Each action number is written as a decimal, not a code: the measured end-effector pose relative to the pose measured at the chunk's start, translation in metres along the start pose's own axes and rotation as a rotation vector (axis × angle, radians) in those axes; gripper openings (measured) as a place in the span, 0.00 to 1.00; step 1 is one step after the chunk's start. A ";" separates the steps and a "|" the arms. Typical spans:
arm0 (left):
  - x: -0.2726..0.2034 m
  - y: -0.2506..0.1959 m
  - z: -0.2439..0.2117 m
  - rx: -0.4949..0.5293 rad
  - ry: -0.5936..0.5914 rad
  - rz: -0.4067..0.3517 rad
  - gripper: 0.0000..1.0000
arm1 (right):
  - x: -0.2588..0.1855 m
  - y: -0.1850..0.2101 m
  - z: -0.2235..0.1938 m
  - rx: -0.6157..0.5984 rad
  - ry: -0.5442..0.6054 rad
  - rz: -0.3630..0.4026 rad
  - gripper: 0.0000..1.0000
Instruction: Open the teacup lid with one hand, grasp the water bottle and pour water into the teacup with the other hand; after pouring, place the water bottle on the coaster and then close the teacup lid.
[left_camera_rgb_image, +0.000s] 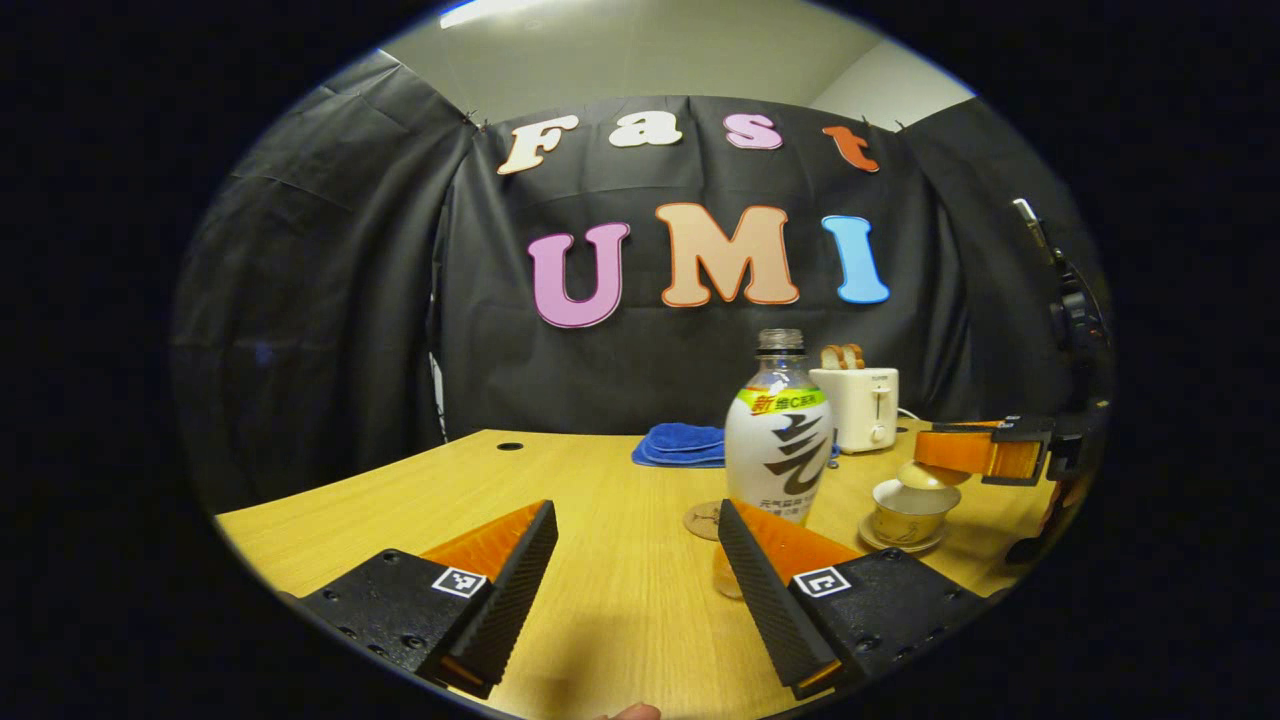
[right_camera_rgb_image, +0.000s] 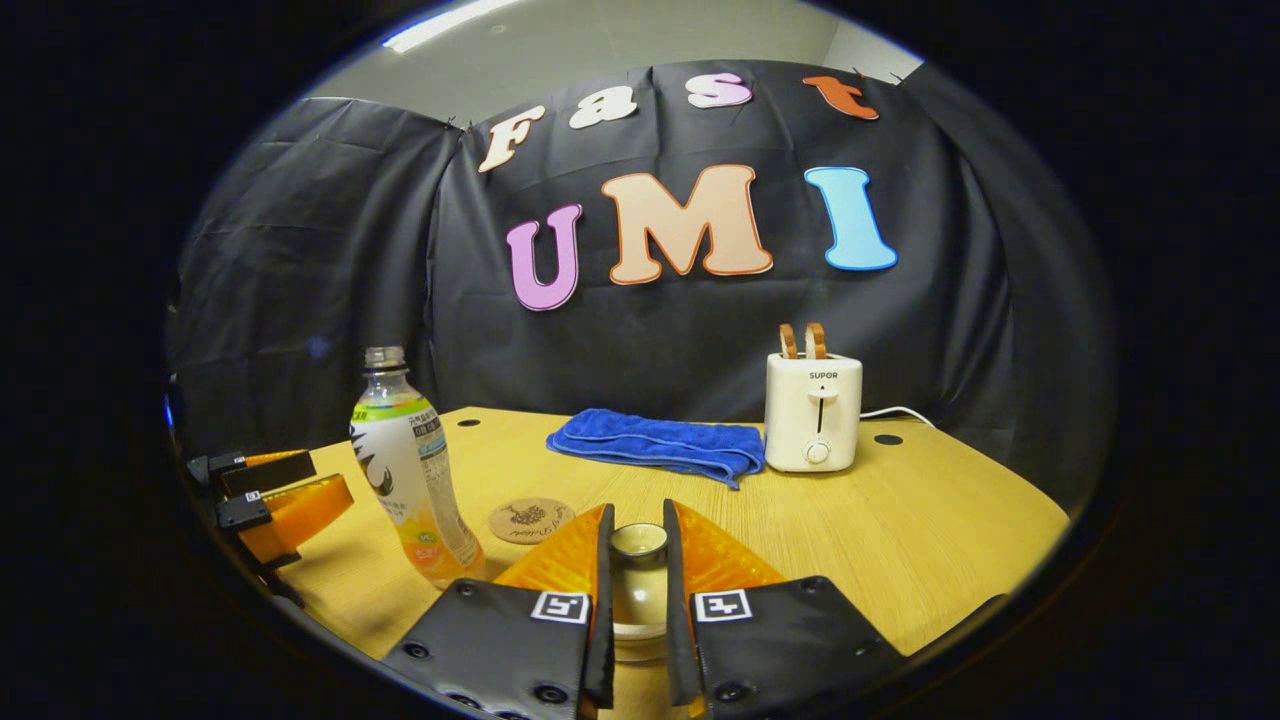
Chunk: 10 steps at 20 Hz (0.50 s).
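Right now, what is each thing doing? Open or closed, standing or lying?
Bottle: upright on the table, no cap.
Lid: gripped, lifted off the cup.
Cup: open, on its saucer.
Coaster: bare.
Toaster: bread up.
Towel: folded.
Left gripper: open.
Right gripper: shut on lid.

Black-draped booth (right_camera_rgb_image: 330, 250), wooden table (right_camera_rgb_image: 950, 520)

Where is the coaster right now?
In the right gripper view the coaster lies flat on the table, just right of the water bottle and in front of the blue towel. In the left gripper view it peeks out left of the bottle's base.
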<state>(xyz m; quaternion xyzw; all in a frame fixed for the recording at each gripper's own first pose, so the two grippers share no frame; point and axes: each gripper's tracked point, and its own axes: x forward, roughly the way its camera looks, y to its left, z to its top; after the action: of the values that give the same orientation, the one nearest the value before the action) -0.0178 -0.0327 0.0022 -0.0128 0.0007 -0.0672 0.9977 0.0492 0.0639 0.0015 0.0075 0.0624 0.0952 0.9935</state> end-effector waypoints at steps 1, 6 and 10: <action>-0.002 -0.006 -0.001 -0.001 0.001 -0.024 0.95 | -0.001 -0.002 0.001 0.000 -0.005 -0.004 0.24; -0.006 -0.032 -0.002 -0.017 0.009 -0.120 0.95 | -0.012 -0.008 0.010 -0.011 -0.021 -0.011 0.25; -0.004 -0.054 -0.004 -0.025 0.022 -0.180 0.95 | -0.023 -0.018 0.018 -0.007 -0.043 -0.024 0.24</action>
<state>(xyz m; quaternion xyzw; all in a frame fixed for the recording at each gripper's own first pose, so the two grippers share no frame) -0.0289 -0.0858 0.0001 -0.0244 0.0116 -0.1569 0.9872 0.0327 0.0424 0.0219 0.0052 0.0407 0.0831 0.9957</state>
